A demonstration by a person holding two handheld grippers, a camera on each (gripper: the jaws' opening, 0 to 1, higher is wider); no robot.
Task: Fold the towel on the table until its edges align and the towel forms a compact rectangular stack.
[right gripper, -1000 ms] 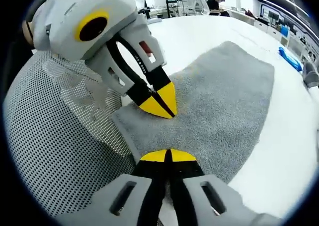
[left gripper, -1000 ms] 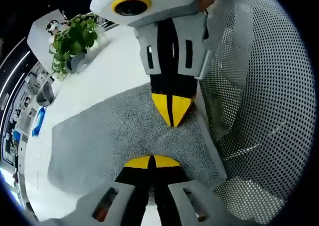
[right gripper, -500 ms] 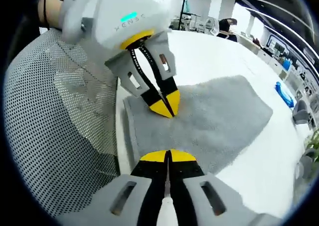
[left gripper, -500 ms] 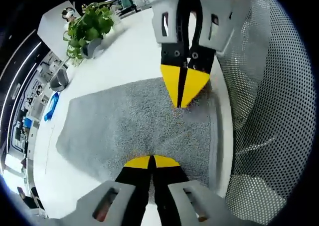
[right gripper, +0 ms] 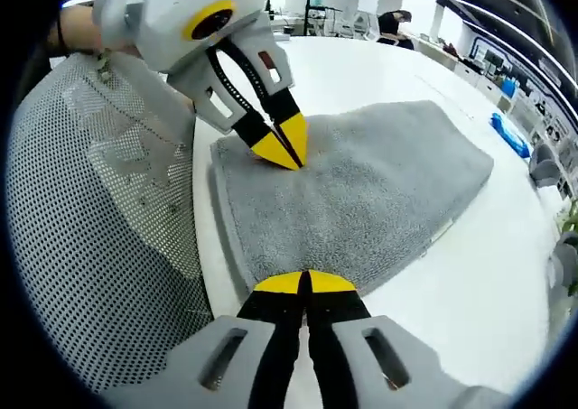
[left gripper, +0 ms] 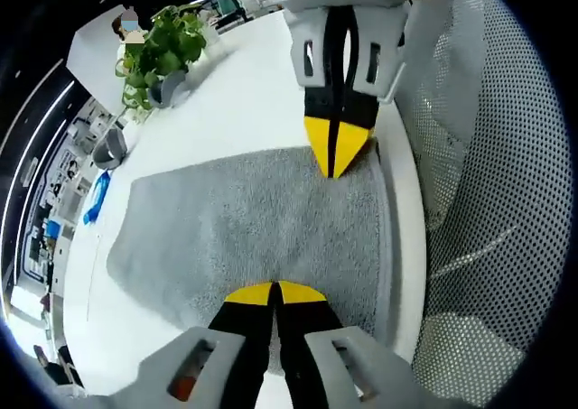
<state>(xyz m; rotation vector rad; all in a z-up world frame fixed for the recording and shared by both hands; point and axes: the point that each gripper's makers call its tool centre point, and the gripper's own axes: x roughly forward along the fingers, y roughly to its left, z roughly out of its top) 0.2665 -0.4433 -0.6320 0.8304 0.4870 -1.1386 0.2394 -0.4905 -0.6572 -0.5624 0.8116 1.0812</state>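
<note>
Pinching one grey towel (left gripper: 244, 233) on the table (left gripper: 235, 102), two claws, left claw (left gripper: 274, 293) and right claw (right gripper: 304, 283), clenched.

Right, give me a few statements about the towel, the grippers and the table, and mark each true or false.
1. The towel is grey. True.
2. The left gripper has its jaws wide open. False: they are shut at the towel's near edge.
3. A potted plant stands on the white table beyond the towel. True.
4. The right gripper is lifted high above the towel. False: its shut tips sit at the towel's edge.
5. A mesh chair back stands beside the table. True.
</note>
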